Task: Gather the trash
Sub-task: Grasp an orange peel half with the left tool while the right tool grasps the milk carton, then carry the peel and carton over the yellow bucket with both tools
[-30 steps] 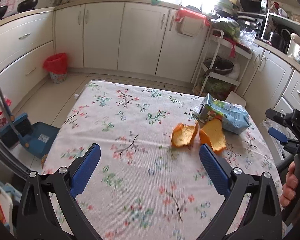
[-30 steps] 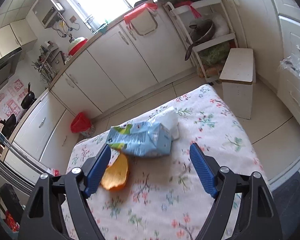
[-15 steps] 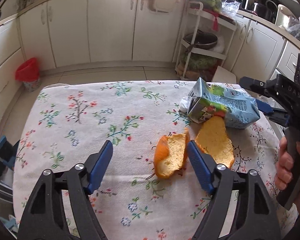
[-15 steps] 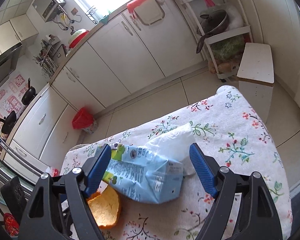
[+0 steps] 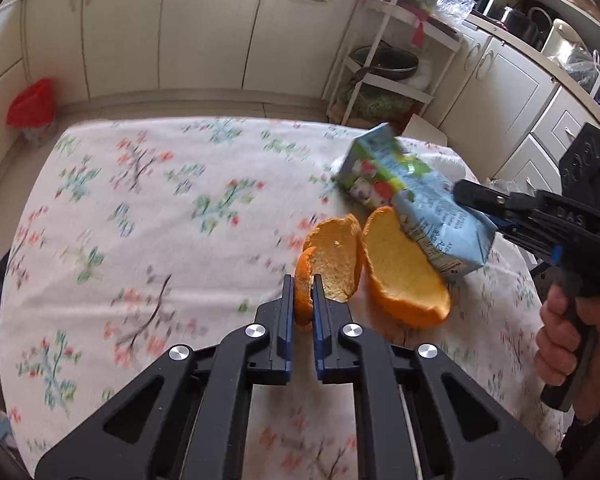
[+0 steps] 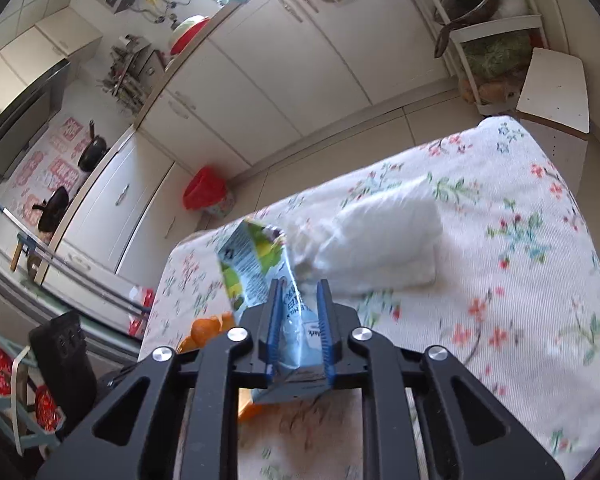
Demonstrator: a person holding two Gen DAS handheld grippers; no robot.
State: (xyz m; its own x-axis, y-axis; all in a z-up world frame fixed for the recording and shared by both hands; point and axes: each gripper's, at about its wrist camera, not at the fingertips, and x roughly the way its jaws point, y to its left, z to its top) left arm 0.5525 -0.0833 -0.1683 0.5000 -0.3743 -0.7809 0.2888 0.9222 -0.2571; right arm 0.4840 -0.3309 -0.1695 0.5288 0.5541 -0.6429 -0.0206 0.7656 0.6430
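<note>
Two orange peels lie on the floral tablecloth [image 5: 140, 220]. My left gripper [image 5: 302, 282] is shut on the near edge of the left orange peel [image 5: 336, 256]. The larger peel [image 5: 404, 276] rests beside it, partly under a crushed blue carton [image 5: 404, 188]. My right gripper [image 6: 298, 286], also seen from the side as the right gripper [image 5: 460, 196], has its jaws closing, and the pads pinch the carton [image 6: 252, 264] at its near end. The carton's far end is tilted up. A white crumpled tissue [image 6: 380, 240] lies just behind it.
A bin with a red bag [image 5: 32, 104] stands on the floor by the cabinets. A white shelf rack [image 5: 380, 72] and a white stool [image 6: 552, 88] stand past the table's far right corner. A person's hand [image 5: 560, 344] grips the right handle.
Both grippers came forward and down. The left jaws went from wide apart to shut on the left peel. The right jaws closed on the carton, whose far end has tipped up.
</note>
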